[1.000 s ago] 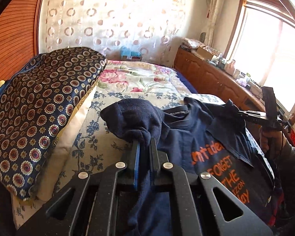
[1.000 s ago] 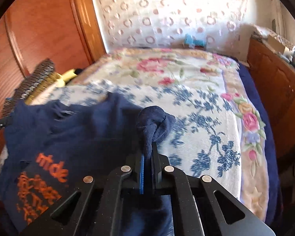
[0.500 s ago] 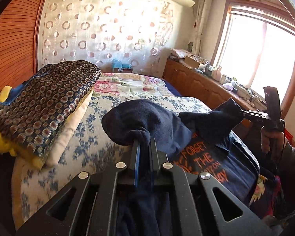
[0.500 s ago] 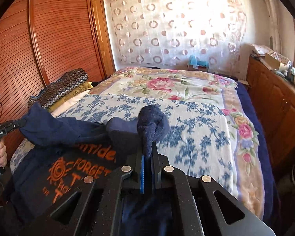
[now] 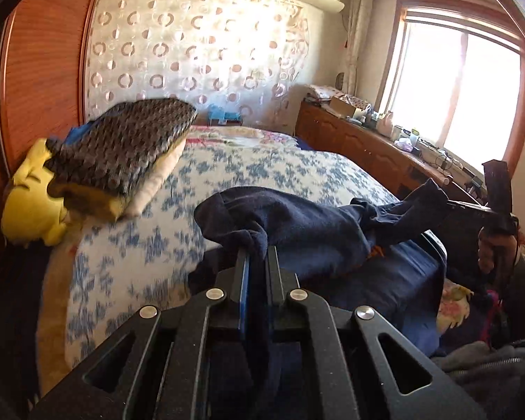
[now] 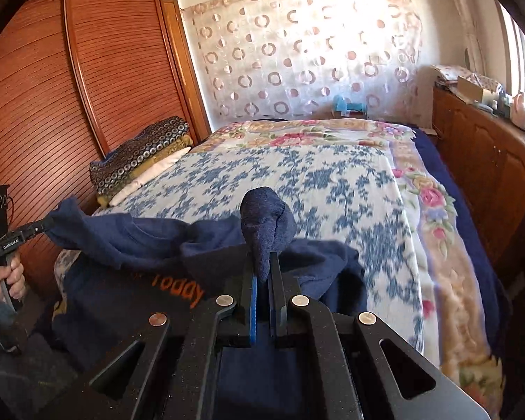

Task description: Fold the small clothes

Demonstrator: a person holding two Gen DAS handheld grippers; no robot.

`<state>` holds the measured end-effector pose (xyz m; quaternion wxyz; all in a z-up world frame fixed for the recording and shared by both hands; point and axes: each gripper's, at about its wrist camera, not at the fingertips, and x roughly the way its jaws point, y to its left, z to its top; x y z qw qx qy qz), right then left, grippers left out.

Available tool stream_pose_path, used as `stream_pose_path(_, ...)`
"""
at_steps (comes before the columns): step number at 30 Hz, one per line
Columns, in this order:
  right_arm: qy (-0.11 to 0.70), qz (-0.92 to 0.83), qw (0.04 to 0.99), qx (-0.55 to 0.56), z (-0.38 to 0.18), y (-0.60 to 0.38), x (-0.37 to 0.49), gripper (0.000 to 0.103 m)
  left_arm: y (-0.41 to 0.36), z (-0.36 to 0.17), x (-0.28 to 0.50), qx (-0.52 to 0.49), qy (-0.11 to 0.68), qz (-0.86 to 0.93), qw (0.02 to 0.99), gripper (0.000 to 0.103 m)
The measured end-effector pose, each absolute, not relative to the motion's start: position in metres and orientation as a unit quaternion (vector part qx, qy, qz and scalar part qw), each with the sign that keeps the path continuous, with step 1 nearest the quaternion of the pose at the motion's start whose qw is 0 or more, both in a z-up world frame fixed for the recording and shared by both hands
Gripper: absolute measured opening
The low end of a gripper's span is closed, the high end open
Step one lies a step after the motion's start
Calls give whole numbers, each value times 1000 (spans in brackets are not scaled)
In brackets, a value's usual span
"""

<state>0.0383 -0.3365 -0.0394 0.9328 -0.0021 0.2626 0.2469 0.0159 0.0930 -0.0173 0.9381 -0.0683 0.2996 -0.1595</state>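
A navy T-shirt with orange print hangs between both grippers over the near end of the bed. My left gripper is shut on a bunched corner of it. My right gripper is shut on the other bunched corner. In the left wrist view the right gripper shows at the far right, with a hand on its handle. The right wrist view has the left gripper at the far left. The lifted half drapes over the rest of the shirt, and only the orange word "Today" shows.
The bed carries a blue-flowered blanket with a rose border. Folded patterned quilts and a yellow soft toy lie at its left side against a wooden wardrobe. A cluttered wooden cabinet runs along the right under the window.
Both grippers have drawn back toward the near end of the bed with the shirt. Its upper half now lies over the print, hiding most of the orange text.
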Motion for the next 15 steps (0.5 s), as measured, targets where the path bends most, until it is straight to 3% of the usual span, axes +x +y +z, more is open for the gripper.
stream_pose_path(8,278,243,929,-20,-27,-336,24,4,97,-38,8,-75,334,-159,926,8)
stream_pose_path(15,323,224,919,-23,-49,-339,27,4,96,-58,7,-63,363,-149,918,9)
